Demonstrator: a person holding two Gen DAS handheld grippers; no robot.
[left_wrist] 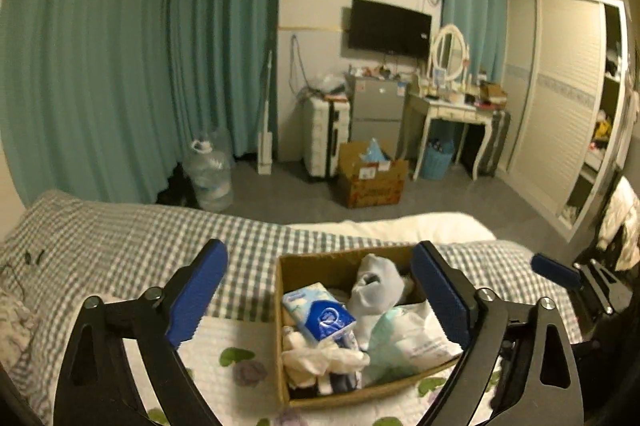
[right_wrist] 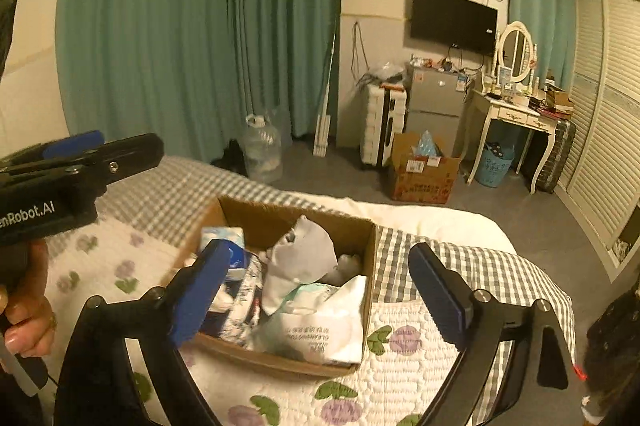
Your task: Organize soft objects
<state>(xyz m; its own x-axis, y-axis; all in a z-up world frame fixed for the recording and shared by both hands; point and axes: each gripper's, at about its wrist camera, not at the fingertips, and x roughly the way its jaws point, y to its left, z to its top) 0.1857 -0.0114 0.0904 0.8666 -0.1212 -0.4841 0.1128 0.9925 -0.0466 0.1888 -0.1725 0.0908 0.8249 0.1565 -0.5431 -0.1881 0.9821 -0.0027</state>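
- While both of my tools hang above the bed [left_wrist: 120,226], my left gripper [left_wrist: 320,290] stands spread wide with nothing between its blue pads, and nothing held.
- My right gripper [right_wrist: 316,290] is spread just as wide and holds nothing either; my hand [right_wrist: 24,310] on the left tool shows at that view's left edge.
- The cardboard box [right_wrist: 276,214] sits on the white quilt with purple flowers [right_wrist: 404,342], near the bed's foot edge.
- Inside it lie the soft things: a blue tissue pack [left_wrist: 320,314] toward the left wall, a pale sock [left_wrist: 376,278] toward the back, and a white wipes pouch [right_wrist: 324,334] at the front right corner.
- The checked sheet [left_wrist: 160,226] covers the rest of the bed.
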